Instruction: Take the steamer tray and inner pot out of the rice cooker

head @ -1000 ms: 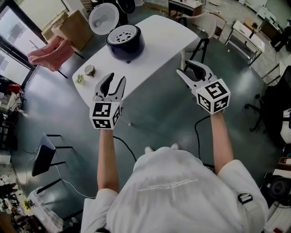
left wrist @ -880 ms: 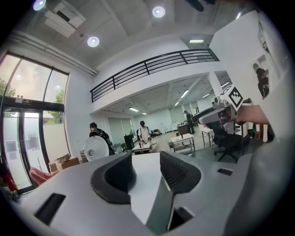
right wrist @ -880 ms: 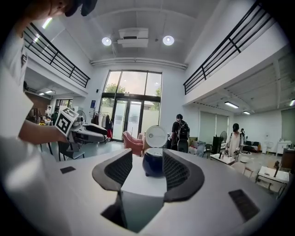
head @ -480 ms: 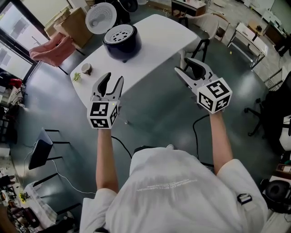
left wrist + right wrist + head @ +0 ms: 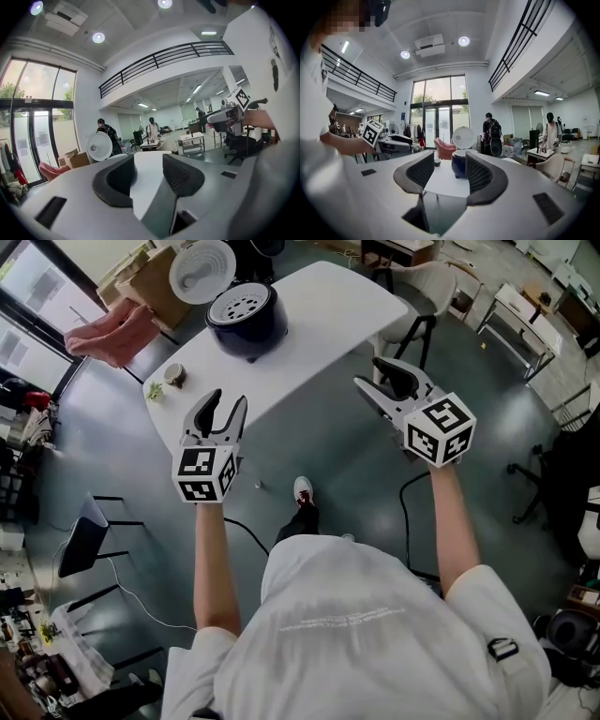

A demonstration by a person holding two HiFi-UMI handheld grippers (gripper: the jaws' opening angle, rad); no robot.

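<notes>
**A:** How are the arms held?

**B:** Both are stretched forward, well apart. The left forearm runs almost straight ahead. The right forearm leans slightly inward, so the right gripper angles left toward the table. The left gripper points at the table's near edge. Both hang in the air and touch nothing.

**A:** And the jaws?

**B:** Both pairs are spread, with nothing between them. In the right gripper view the rice cooker shows far off in the gap.

**A:** Where exactly is the cooker?

**B:** It stands at the far left end of the white table, well beyond both grippers. Its lid is swung up. The perforated steamer tray sits in its mouth and covers the inner pot.
</notes>
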